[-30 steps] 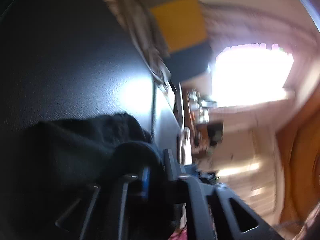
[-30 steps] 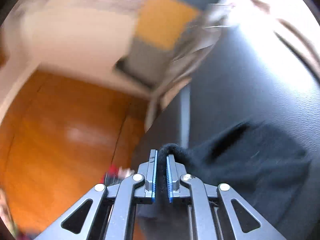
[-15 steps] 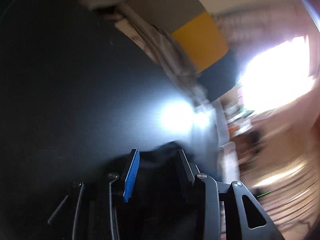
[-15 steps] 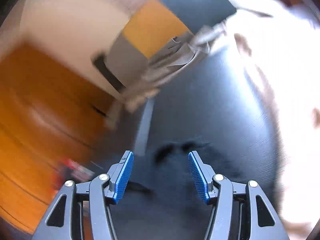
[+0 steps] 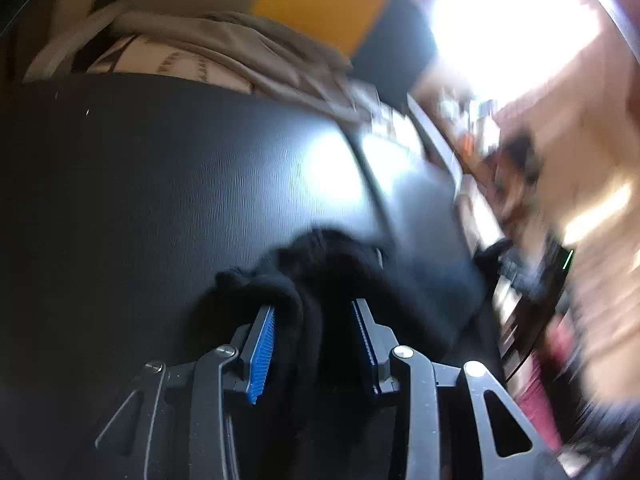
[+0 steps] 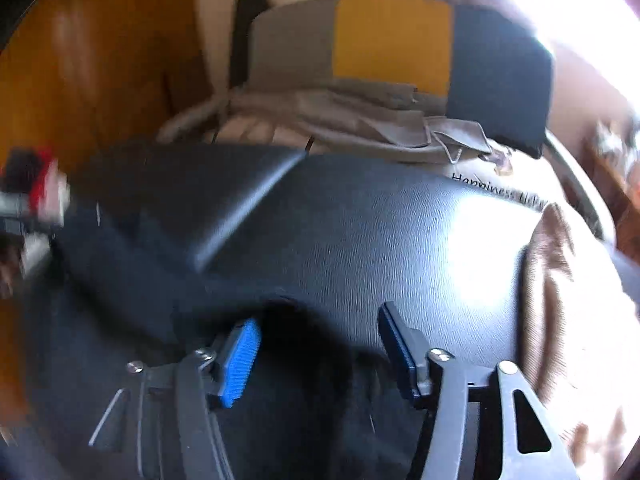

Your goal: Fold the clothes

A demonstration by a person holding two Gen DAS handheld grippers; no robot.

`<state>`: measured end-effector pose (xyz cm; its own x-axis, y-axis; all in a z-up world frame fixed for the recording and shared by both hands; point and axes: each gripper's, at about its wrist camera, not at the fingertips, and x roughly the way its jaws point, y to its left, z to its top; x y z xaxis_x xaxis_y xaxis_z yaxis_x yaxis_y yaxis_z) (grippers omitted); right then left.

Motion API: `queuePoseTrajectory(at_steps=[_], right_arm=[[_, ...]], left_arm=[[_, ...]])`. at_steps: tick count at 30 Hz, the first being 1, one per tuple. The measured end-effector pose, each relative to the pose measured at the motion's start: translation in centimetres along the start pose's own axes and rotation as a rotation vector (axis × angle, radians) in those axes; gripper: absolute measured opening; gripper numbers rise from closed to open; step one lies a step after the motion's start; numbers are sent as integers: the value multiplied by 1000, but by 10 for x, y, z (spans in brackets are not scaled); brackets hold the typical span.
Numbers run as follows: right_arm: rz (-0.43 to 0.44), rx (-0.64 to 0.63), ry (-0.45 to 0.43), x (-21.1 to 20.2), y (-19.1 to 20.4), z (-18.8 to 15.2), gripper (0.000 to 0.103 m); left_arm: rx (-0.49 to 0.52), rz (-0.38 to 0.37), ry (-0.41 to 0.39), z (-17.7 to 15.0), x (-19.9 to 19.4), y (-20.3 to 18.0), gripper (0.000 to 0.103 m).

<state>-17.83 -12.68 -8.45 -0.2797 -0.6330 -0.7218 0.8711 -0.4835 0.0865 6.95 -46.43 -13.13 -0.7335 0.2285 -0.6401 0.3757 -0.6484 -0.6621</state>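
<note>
A black garment lies bunched on the black padded surface. My left gripper is open just behind the bunch. A fold of the cloth hangs between its jaws beside the left blue pad, and a gap shows at the other pad. In the right wrist view the same dark garment spreads to the left over the surface. My right gripper is open and its jaws are opening wider, with dark cloth lying below and between them, untouched by the pads. Both views are motion-blurred.
A heap of beige and grey clothes lies at the far edge of the surface, in front of a grey, yellow and dark cushion. A white printed cloth sits at the right. Wooden floor shows left; glare washes out the right.
Both grippers were shut on the black garment a second ago and have let go and opened. Both views have rolled upright, and the garment now rests on the surface.
</note>
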Motion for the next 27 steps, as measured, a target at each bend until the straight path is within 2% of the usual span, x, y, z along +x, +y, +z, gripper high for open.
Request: queuePoseTrajectory(at_steps=[1,3,4,7,10,13,17,22,25,27], right_arm=[[16,69,0,11,-7,13,74],[60,207,9,25,-23,29,75],[88,276,17,28,-32,32,75],[148,319,16,1,-38,15,75],[212,319,39,-23,-37,-9,70],[208,293,91,-39,-29,-37,63],[222,315,149,-39,-19,-66,59],[229,350,117,-42,-19,-71,57],[265,356,127,-41,-19,-74,60],[279,349,134,-41,-18,-77,62]], left_arm=[[-53,-21,-28,4,-4,8,36],[-149,-54,-82,12,-13,22,36],[-134,-32,-100,10,-21,24,36],[-23,61,-103,-2,-35,22,36],[71,142,-75,-15,-40,22,37],[163,183,-24,-24,-33,21,38],[276,178,27,-41,-34,10,39],[344,100,42,-45,-32,-9,42],[351,107,82,-46,-22,-13,42],[320,126,137,-47,-14,-10,35]])
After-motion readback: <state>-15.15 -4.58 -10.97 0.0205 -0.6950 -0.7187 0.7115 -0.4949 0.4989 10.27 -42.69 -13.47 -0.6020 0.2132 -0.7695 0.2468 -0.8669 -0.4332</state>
